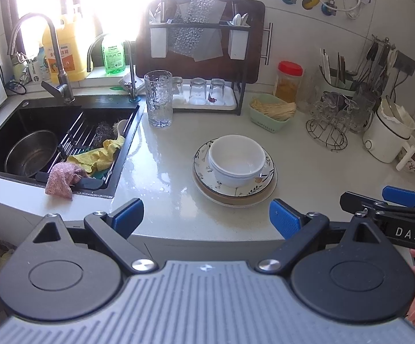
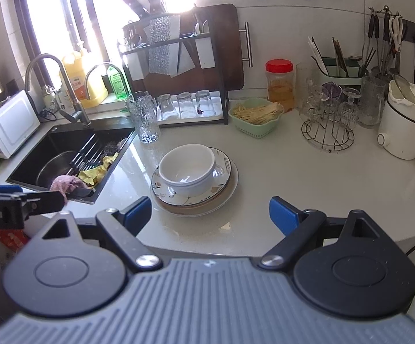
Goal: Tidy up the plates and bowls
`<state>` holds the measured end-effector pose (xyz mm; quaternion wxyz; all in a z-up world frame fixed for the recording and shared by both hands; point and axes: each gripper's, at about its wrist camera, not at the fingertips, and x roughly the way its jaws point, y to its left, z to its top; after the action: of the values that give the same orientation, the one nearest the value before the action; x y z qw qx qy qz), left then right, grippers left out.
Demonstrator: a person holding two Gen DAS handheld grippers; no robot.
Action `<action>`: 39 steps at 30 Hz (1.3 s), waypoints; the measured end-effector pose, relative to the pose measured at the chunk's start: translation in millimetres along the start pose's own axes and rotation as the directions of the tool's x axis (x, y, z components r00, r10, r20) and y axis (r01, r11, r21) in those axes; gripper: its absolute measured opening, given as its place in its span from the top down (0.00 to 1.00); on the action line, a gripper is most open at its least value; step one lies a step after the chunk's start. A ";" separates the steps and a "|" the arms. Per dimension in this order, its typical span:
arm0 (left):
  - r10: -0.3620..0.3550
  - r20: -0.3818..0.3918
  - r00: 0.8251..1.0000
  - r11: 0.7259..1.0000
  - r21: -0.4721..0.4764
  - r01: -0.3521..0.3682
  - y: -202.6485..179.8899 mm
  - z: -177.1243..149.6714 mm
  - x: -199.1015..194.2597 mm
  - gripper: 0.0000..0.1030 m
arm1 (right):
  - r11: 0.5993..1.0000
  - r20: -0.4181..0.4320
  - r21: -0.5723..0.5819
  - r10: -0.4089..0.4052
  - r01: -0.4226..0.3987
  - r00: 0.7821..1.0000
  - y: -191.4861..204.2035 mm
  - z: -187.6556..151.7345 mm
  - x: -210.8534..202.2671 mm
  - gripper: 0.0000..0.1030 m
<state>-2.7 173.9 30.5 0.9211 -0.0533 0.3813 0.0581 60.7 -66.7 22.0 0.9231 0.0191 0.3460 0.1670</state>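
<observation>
- Pale glossy table (image 1: 173,154) fills a kitchen corner, with white tiled walls behind and strong window glare over the sink (image 1: 26,120) end.
- Landmark: the stack of dishes (image 1: 234,169) stands near the middle of the table, close to its front edge.
- Left of the stack lies the black sink, holding a steel pot (image 1: 31,152), a yellow cloth (image 1: 101,153) and a pink cloth (image 1: 62,179) draped over its front rim.
- Behind the stack and a little left stands a tall textured glass (image 1: 158,99); straight behind is a dark rack (image 1: 199,57) with upturned tumblers on its tray.
- Behind and right of the stack sit a green basket (image 1: 270,113) of pale sticks, a red-lidded jar (image 1: 289,81), a wire stand of glasses (image 1: 333,120) and a white kettle (image 1: 388,134).
- The stack stands upright, openings facing up: white bowls (image 1: 236,159) nested on a flower-patterned plate (image 1: 262,182), which lies on plainer plates. Round pieces, so no long axis shows.
- How many bowls and plates are in the stack is hard to tell.
- Left claw (image 1: 206,219) is released, blue pads wide apart, nothing between them; it hovers in front of the stack, not touching it.
- Right claw (image 2: 210,215) is likewise spread wide and empty, just in front of the stack.
- Glare washes out the window area and the rack's top.
</observation>
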 end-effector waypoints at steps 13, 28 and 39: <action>-0.013 -0.014 1.000 1.000 -0.020 0.012 5.0 7.1 1.3 0.06 | 1.000 0.001 0.000 -0.006 0.006 1.000 2.6 4.0 -1.5 0.12; -0.016 -0.010 1.000 1.000 0.000 0.016 4.4 20.9 1.6 0.06 | 1.000 -0.002 0.006 -0.017 0.017 1.000 2.6 10.6 -3.4 0.12; -0.030 -0.009 1.000 0.999 0.014 0.030 2.2 22.8 3.9 0.06 | 1.000 -0.013 0.018 -0.007 0.007 1.000 2.5 9.8 -2.2 0.12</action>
<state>15.6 179.7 43.6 0.9205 -0.0527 0.3850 0.0415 64.7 -64.2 31.2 0.9212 0.0254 0.3533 0.1608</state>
